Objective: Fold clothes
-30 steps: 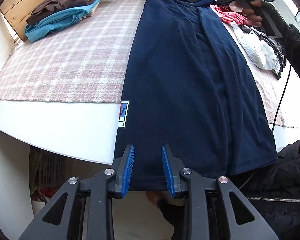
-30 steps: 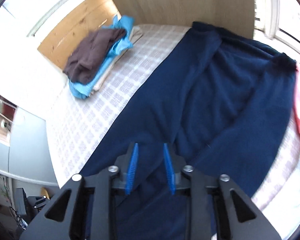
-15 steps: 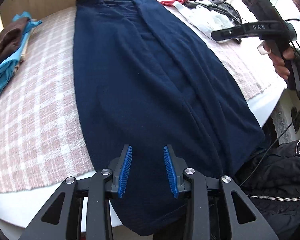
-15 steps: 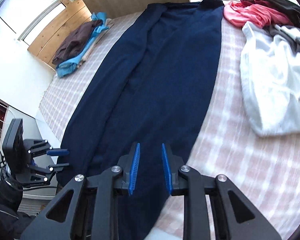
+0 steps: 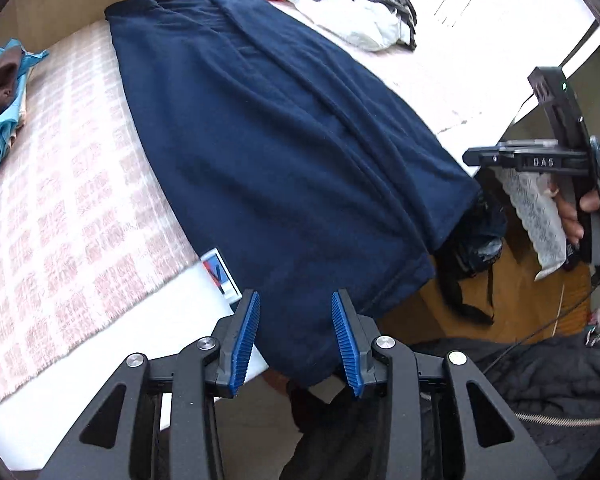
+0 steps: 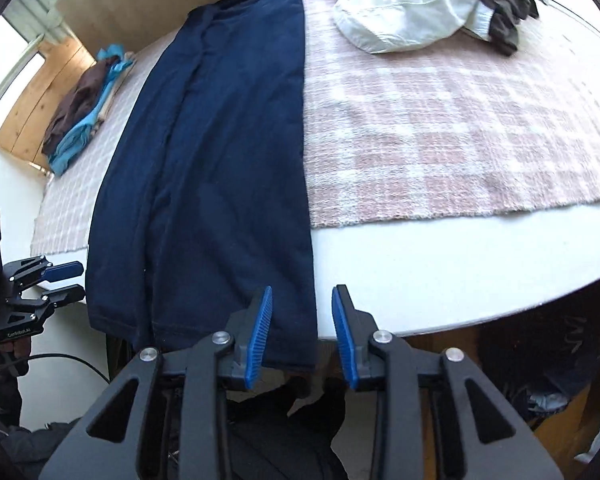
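Nearest to me, my left tool (image 5: 295,338) hangs with its blue pads parted and nothing between them, just short of the hem of the navy garment (image 5: 284,152) where it droops over the worktop (image 5: 204,300) edge. My right tool (image 6: 302,334) is likewise wide apart and empty, poised at the hem's right corner; in the left view I see it off to the side, clear of the cloth, with my hand (image 5: 576,216) around its grip. The garment lies long and narrow, folded lengthwise with a ridge running down it, stretching from the near edge to the far side of the worktop. A small white label (image 5: 220,272) with red and blue shows at its left edge near the hem. Under it lies a pink checked blanket (image 6: 440,128), which stops short of the near edge and leaves a bare white strip. Further left, a folded stack (image 6: 84,108) of brown and turquoise clothes sits well apart from the garment. At the far right, a loose heap (image 6: 412,12) of white, grey and red clothes lies beside the garment's far end.
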`<state>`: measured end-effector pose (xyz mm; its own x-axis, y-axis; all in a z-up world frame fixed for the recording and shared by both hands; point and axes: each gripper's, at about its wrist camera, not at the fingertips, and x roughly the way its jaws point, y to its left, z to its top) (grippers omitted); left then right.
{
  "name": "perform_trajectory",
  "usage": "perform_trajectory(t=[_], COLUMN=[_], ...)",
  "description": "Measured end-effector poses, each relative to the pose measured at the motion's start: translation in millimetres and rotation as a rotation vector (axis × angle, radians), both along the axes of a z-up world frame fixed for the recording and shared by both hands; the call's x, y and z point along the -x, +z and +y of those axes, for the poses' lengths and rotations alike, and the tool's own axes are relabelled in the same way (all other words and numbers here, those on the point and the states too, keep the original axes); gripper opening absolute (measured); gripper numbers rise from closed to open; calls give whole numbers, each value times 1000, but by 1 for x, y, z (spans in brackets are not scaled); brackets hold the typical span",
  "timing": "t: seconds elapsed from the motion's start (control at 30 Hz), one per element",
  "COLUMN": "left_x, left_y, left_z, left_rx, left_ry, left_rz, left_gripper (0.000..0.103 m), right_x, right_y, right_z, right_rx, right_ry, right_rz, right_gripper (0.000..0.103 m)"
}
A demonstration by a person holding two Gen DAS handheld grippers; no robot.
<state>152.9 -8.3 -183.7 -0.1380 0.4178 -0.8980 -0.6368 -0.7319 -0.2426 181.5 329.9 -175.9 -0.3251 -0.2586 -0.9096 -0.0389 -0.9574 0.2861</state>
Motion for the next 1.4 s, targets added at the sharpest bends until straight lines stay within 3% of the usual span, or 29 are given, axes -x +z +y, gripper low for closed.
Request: perform_trajectory(t=[0.07, 0.23, 0.47, 0.6, 0.67, 0.7, 0.73, 0.77, 0.8, 1.07, 1.17, 1.33, 1.4], left_x=[31, 107, 178, 186, 186, 186, 186, 185, 184, 181, 183, 174, 160], left_y=[3, 13, -28, -42, -43, -43, -42, -42, -41, -39, -43, -22, -15], left_z=[21, 103, 181, 197, 200, 200, 199, 198, 198, 187, 181, 163, 162], left_rx=[2, -53, 60, 90, 79, 76, 77, 78, 78, 78, 69, 38, -12], left_ry=[-26, -71, -58, -65, -75, -81, -88, -95, -101, -130, -112, -99, -146], left_rz=[44, 64, -46, -64, -72, -72, -67, -62, -57, -27, -49, 14, 6], left_gripper=[36, 36, 36, 36, 33, 26, 14, 7, 3, 2, 8, 12, 12], right_x=[-1, -5, -11, -15, -16, -16, -16, -16, -16, -24, -18, -26, -16], right_y=[-5, -15, -20, -20, -20, -20, -20, -20, -19, -20, -15, 13, 15], right_z=[0, -11, -15, -18, -19, -19, -18, -17, -14, 11, 0, 4, -3], right_rx=[14, -22, -33, -54, -41, -34, -40, -44, -36, 33, -36, -84, -28], right_ry=[-10, 11, 32, 67, 87, 91, 95, 97, 91, 25, 50, 15, 37], right_rz=[-6, 3, 17, 41, 45, 43, 42, 40, 40, -8, -16, 59, 82], right_gripper=[31, 31, 34, 34, 33, 32, 28, 10, 6, 5, 10, 19, 19])
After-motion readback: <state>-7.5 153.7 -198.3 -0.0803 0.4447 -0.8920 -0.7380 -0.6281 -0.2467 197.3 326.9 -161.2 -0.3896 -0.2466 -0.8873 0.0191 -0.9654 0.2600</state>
